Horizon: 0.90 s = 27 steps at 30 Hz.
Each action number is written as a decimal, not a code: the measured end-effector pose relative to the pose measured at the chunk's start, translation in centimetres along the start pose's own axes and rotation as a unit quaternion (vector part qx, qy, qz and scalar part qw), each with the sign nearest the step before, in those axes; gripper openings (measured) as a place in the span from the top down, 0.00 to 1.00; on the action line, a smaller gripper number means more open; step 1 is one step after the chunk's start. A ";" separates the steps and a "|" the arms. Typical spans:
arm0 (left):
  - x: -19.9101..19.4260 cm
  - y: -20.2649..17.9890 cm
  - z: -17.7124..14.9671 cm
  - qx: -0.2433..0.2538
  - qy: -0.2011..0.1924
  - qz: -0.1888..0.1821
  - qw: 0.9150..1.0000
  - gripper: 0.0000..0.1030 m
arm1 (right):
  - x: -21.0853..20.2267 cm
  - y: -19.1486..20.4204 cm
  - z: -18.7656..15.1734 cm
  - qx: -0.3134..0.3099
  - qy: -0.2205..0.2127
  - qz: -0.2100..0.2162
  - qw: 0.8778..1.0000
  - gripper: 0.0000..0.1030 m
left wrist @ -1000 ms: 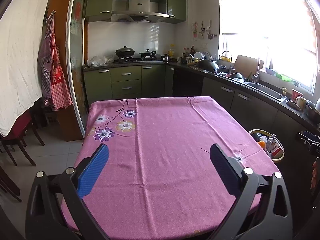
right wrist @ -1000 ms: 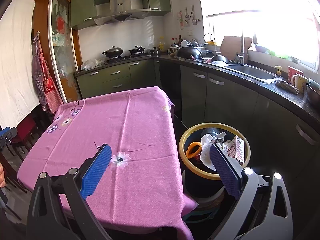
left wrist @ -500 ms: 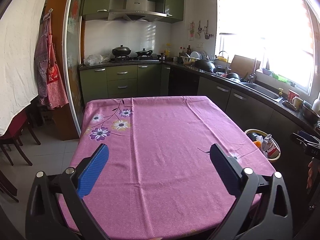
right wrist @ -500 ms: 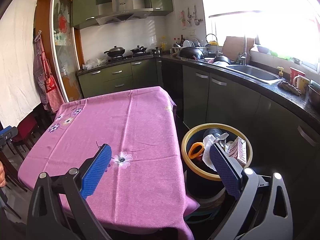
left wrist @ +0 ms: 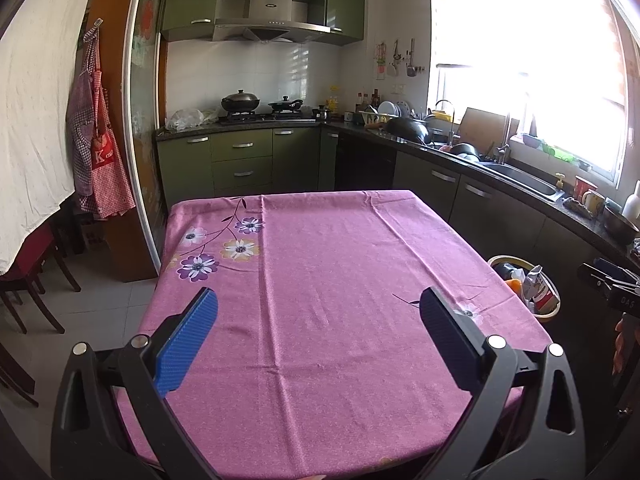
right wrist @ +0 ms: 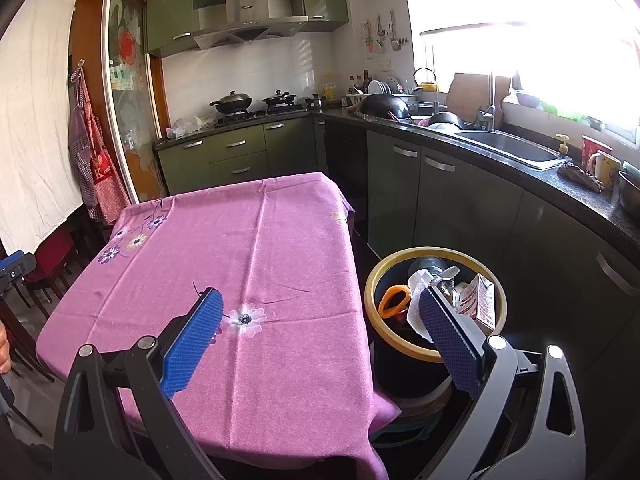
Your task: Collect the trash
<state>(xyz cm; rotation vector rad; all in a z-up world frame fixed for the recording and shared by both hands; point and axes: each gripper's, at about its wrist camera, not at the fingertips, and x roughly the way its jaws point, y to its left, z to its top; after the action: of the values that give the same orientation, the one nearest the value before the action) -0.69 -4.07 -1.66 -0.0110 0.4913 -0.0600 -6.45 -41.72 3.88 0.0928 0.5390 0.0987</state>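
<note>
Both grippers open and empty above the table; trash already in the bin.

The left gripper was held with its jaws spread wide and nothing between them, above the near edge of the table, whose pink floral tablecloth showed no loose item. The right gripper was likewise spread wide and empty, positioned over the table's near right corner, its right pad seen in front of the yellow-rimmed trash bin. The bin stood on the floor just beside the table's right edge and held a carton, crumpled white paper and an orange ring-shaped item. Judged step: collection appeared complete or nearly so. The next move would call for surveying the counter and floor for remaining trash before any further grasp.
</note>
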 end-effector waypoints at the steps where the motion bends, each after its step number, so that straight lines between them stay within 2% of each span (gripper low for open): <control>1: 0.0 0.0 0.0 0.000 0.000 -0.001 1.000 0.07 | 0.0 0.0 0.0 0.000 0.000 0.000 1.000 0.06; 27: 0.4 0.0 0.1 -0.001 0.008 -0.016 1.000 0.07 | 0.4 0.2 0.1 -0.004 0.002 0.003 1.000 0.06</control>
<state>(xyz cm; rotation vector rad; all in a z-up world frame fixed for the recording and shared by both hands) -0.29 -4.13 -1.73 -0.0197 0.5081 -0.0911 -6.06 -41.50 3.78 0.0861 0.5420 0.1071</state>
